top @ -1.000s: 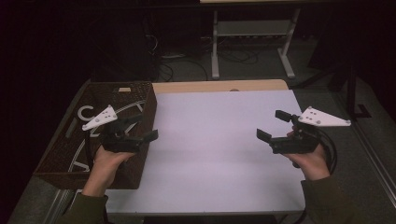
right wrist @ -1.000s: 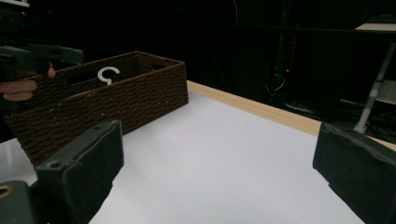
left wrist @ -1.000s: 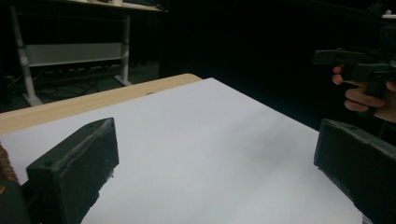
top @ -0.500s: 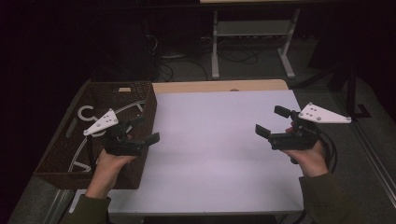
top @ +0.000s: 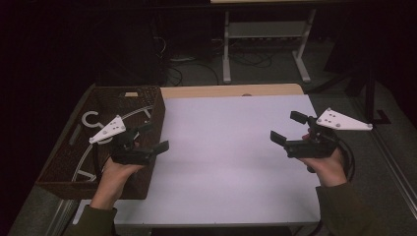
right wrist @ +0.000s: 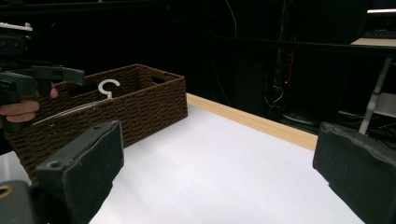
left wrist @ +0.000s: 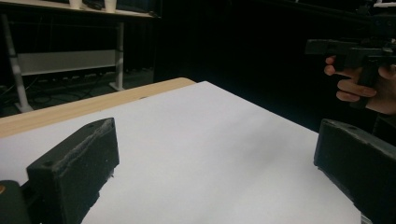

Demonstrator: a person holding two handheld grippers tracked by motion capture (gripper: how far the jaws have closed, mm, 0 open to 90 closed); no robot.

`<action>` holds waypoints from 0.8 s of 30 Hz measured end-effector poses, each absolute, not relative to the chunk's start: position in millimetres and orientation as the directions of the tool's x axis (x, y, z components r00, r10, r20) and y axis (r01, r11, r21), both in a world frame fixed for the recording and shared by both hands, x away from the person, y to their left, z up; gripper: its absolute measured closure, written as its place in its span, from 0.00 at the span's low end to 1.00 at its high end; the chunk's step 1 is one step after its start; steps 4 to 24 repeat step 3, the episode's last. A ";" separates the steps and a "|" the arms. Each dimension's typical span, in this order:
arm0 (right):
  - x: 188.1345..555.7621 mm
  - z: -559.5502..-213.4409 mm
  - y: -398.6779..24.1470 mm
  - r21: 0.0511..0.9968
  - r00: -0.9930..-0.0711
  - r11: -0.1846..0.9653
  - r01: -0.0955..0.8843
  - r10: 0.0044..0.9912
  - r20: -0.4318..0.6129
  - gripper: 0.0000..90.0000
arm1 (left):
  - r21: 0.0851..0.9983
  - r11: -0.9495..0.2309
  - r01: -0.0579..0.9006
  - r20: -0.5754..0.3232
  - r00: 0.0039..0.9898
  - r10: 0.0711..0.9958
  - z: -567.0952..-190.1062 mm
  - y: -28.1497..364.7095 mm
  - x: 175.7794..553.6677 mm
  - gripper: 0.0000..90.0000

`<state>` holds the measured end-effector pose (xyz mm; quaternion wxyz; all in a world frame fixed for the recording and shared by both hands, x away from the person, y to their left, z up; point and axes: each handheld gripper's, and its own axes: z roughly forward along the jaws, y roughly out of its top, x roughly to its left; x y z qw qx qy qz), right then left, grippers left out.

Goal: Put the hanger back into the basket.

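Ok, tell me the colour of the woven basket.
Dark brown; the basket shows best in the right gripper view.

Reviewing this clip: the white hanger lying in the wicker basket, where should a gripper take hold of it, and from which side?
Probably the hook, from above. The hanger lies low inside the basket, whose walls block a sideways approach, and the hook's thin curve fits between jaws. It shows at the far end, clear of the left gripper, which hangs open over the near part. How the hanger's lower end rests is hard to tell.

A dim lab: white-topped table (top: 231,162), metal stand (top: 265,37), floor cables (top: 196,66).
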<state>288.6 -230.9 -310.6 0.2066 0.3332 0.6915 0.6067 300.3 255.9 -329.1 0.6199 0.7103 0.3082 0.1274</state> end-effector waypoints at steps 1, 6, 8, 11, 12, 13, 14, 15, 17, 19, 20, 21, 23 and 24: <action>288.6 -310.6 -231.0 0.977 -0.693 0.042 0.210 0.711 0.118 0.02 | 0.959 -0.042 0.279 -0.200 0.778 0.595 -329.0 256.1 300.3 0.00; 288.5 -310.7 -231.0 0.977 -0.694 0.043 0.209 0.711 0.117 0.02 | 0.960 -0.041 0.278 -0.200 0.778 0.595 -329.0 256.2 300.3 0.00; 288.5 -310.7 -231.0 0.977 -0.694 0.043 0.209 0.711 0.117 0.02 | 0.960 -0.041 0.278 -0.200 0.778 0.595 -329.0 256.2 300.3 0.00; 288.5 -310.7 -231.0 0.977 -0.694 0.043 0.209 0.711 0.117 0.02 | 0.960 -0.041 0.278 -0.200 0.778 0.595 -329.0 256.2 300.3 0.00; 288.5 -310.7 -231.0 0.977 -0.694 0.043 0.209 0.711 0.117 0.02 | 0.960 -0.041 0.278 -0.200 0.778 0.595 -329.0 256.2 300.3 0.00; 288.5 -310.7 -231.0 0.977 -0.694 0.043 0.209 0.711 0.117 0.02 | 0.960 -0.041 0.278 -0.200 0.778 0.595 -329.0 256.2 300.3 0.00; 288.5 -310.7 -231.0 0.977 -0.694 0.043 0.209 0.711 0.117 0.02 | 0.960 -0.041 0.278 -0.200 0.778 0.595 -329.0 256.2 300.3 0.00; 288.5 -310.7 -231.0 0.977 -0.694 0.043 0.209 0.711 0.117 0.02 | 0.960 -0.041 0.278 -0.200 0.778 0.595 -329.0 256.2 300.3 0.00; 288.5 -310.7 -231.0 0.977 -0.694 0.043 0.209 0.711 0.117 0.02 | 0.960 -0.041 0.278 -0.200 0.778 0.595 -329.0 256.2 300.3 0.00; 288.5 -310.7 -231.0 0.977 -0.694 0.043 0.209 0.711 0.117 0.02 | 0.960 -0.041 0.278 -0.200 0.778 0.595 -329.0 256.2 300.3 0.00; 288.5 -310.7 -231.0 0.977 -0.694 0.043 0.209 0.711 0.117 0.02 | 0.960 -0.041 0.278 -0.200 0.778 0.595 -329.0 256.2 300.3 0.00; 288.5 -310.7 -231.0 0.977 -0.694 0.043 0.209 0.711 0.117 0.02 | 0.960 -0.041 0.278 -0.200 0.778 0.595 -329.0 256.2 300.3 0.00; 288.5 -310.7 -231.0 0.977 -0.694 0.043 0.209 0.711 0.117 0.02 | 0.960 -0.041 0.278 -0.200 0.778 0.595 -329.0 256.2 300.3 0.00; 288.5 -310.7 -231.0 0.977 -0.694 0.043 0.209 0.711 0.117 0.02 | 0.960 -0.041 0.278 -0.200 0.778 0.595 -329.0 256.2 300.3 0.00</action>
